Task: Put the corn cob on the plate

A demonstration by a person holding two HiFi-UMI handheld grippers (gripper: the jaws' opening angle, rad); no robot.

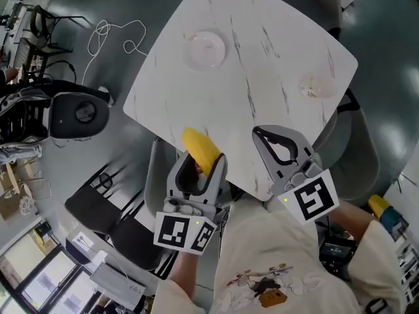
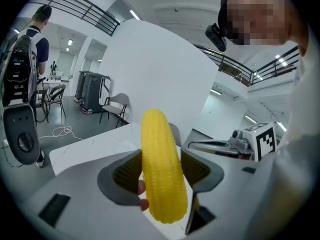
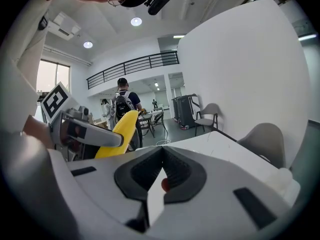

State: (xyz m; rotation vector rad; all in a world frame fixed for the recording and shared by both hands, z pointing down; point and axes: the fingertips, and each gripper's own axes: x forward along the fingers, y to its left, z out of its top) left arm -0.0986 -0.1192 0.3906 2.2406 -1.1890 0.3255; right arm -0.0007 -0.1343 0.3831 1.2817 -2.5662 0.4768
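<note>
Tabletop (image 1: 262, 64) first: one white, marble-veined slab fills the middle of the head view, mostly bare. Below its near edge come the two tongs. The left tongs (image 2: 161, 173) are clenched on the corn cob (image 1: 200, 149), their ribbed pads pressing it from either side around its lower half, so most of the cob stands clear above the grip, tilted a little. The right tongs (image 3: 161, 174) are pressed together on nothing and sit idle just beside the left ones. The plate (image 1: 205, 50) lies toward the far side of the tabletop, well apart from the cob, which hangs over the near edge and rests on nothing.

The step in hand looks like the carry. To do it well, I would move the left tongs forward over the plate without loosening the squeeze, since a smooth cob can slip through the pads. Lower it until it lies nearly flat, close to the plate's middle. Release only once it touches, or it may roll off the shallow rim. The right tongs should stay out of the path.

By count: one tabletop, two tongs, one plate, one corn cob, and one small pale object (image 1: 316, 86) near the right edge that I cannot identify.
</note>
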